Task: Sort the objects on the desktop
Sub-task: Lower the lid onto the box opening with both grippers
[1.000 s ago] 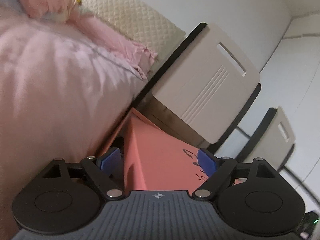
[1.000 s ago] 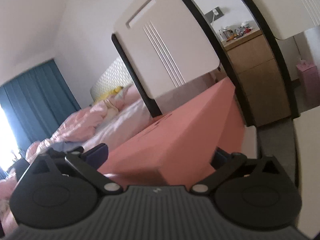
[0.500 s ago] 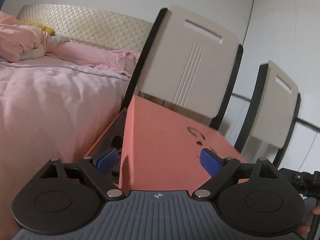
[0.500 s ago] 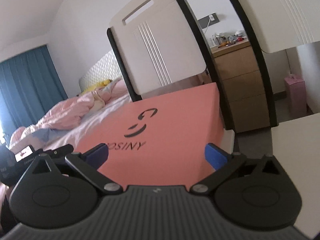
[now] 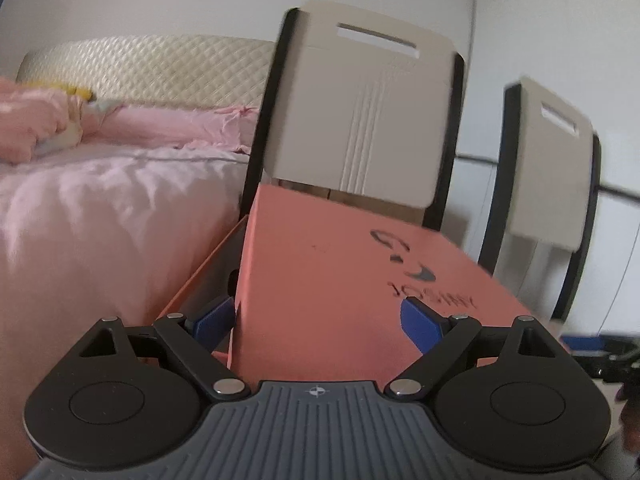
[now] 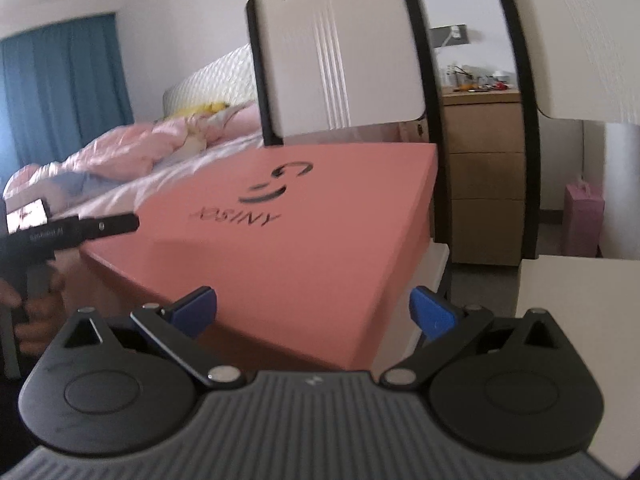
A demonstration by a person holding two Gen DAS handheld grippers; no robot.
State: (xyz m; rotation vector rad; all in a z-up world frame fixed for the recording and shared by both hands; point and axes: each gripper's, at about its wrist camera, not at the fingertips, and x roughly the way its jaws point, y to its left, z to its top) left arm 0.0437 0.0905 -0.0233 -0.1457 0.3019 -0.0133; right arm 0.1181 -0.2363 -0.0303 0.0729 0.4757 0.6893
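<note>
- Pink box (image 5: 340, 280), dark logo on its lid, was right in front of both grippers, with two white chair backs (image 5: 360, 120) just behind it.
- Bed (image 5: 100, 208) with pink bedding lay to its left in the left wrist view.
- In the same view a strip of the box's orange side wall (image 5: 204, 272) showed left of the lid.
- Left gripper (image 5: 316, 320): jaws had just been opening and stood released. The near end of the lid sat between them. One blue pad (image 5: 212, 318) was off the lid's left edge, the other over the lid top. No clamp visible.
- Right gripper (image 6: 314, 308): jaws released around the near corner of the box. There was a clear gap between the right pad (image 6: 432, 316) and the box.
- Right wrist view: the left gripper and the hand (image 6: 36, 304) holding it were at the box's left end.
- White table (image 6: 580, 320) was just right of the box. Couldn't tell whether the box rested on it.
- Wooden dresser (image 6: 480, 176) stood behind the chairs.
</note>
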